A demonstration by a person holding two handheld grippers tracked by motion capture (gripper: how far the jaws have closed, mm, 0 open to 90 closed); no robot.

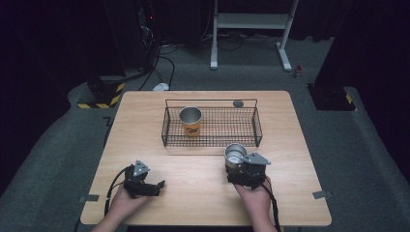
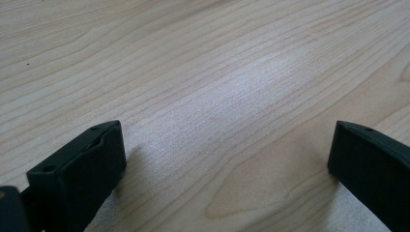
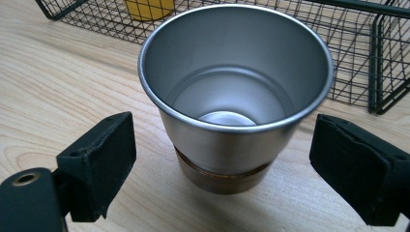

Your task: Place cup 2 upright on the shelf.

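Near counter [image 1: 290, 203] front edge, just before wire basket [image 1: 256, 126]: steel cup [image 3: 235, 96] upright, between spread jaws of right hand-held gripper [image 3: 232, 164], not yet pinched. Left hand-held gripper [image 2: 227, 159] spread, idle. Step: approach to grasp. Next, likely: close squarely, lift clear of rim.

Left tool [image 2: 227, 154] jaws apart, wooden table [image 2: 217, 72]
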